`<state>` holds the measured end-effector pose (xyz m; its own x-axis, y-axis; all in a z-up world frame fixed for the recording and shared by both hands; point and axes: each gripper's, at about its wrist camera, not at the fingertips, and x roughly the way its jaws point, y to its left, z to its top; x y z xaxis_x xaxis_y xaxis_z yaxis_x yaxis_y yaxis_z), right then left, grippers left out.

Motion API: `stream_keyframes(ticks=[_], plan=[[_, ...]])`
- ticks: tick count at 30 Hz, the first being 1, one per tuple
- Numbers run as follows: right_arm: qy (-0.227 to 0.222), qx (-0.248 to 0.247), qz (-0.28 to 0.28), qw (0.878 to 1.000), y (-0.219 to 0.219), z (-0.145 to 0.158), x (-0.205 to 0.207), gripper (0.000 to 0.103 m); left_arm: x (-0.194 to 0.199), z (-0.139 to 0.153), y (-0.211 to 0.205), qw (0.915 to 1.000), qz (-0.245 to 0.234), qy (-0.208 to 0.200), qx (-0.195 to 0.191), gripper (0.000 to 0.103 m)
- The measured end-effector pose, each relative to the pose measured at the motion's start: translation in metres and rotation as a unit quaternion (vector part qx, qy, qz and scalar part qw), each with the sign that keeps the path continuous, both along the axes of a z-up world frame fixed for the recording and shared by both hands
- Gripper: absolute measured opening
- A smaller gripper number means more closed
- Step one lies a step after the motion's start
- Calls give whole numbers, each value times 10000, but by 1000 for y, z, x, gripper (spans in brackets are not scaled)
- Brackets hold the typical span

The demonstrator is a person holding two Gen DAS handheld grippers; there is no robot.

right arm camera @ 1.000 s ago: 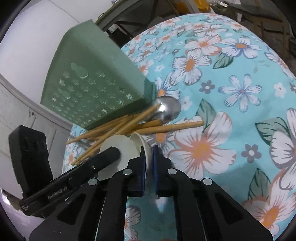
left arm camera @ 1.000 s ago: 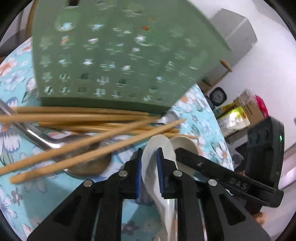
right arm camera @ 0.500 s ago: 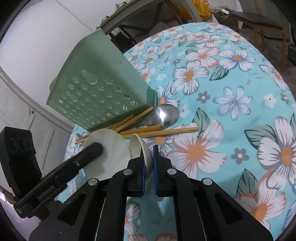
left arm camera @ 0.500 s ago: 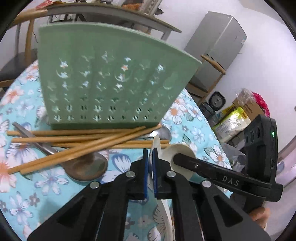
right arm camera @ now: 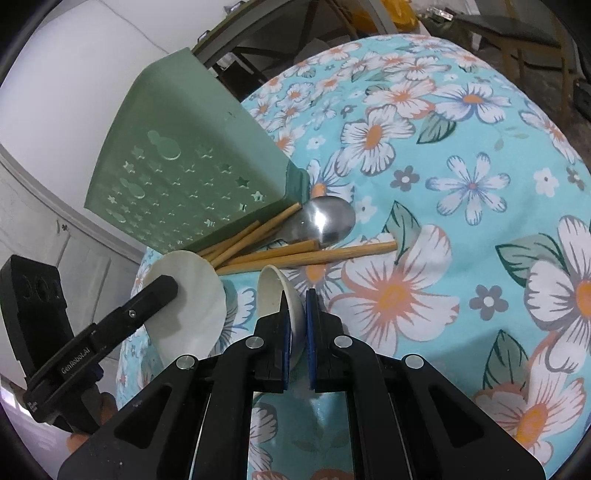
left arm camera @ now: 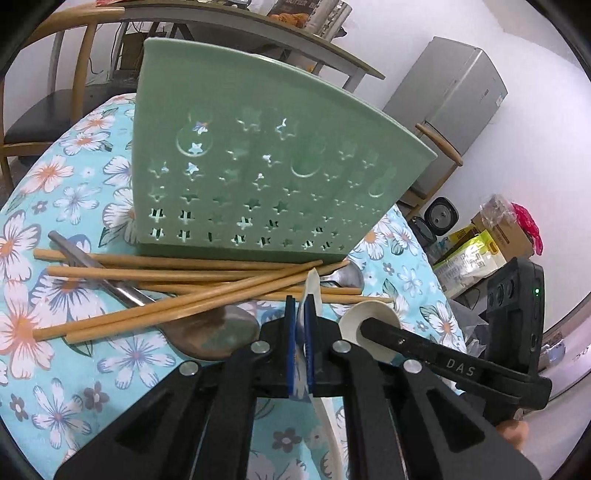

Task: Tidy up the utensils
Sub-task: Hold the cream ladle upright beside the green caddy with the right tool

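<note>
both grippers are clamping white ceramic spoons: the left gripper [left arm camera: 303, 321] is pinching a spoon [right arm camera: 184, 306] edge-on, the right gripper [right arm camera: 294, 314] is pinching a second spoon [right arm camera: 279, 295]. both are angling downward toward chopsticks [left arm camera: 177, 291] beside the green holder [left arm camera: 258, 177].

I log: white walls [left arm camera: 436, 22], grey fridge [left arm camera: 454, 99], wooden chair [left arm camera: 44, 107], cardboard boxes [left arm camera: 495, 236] on floor, floral-clothed tabletop [right arm camera: 461, 155].
</note>
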<state>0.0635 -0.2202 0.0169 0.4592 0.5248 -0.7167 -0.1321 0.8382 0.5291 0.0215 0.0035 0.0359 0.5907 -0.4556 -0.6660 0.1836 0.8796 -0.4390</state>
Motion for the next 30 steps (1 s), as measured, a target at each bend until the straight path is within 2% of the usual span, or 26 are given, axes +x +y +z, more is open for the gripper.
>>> stream_keyframes(ticks=[6, 16, 24, 30], plan=[[32, 24, -2, 10000, 5, 0, 3, 6, 0, 0, -5, 10000, -84, 16, 47, 4], [-42, 9, -142, 9999, -3, 3, 3, 6, 0, 0, -4, 9997, 52, -61, 210, 4], [-461, -178, -380, 9981, -13, 19, -4, 6, 1, 3, 0, 9996, 174, -120, 203, 4], [-746, -81, -509, 9959, -17, 32, -7, 6, 1, 17, 4, 9988, 311, -340, 168, 4]])
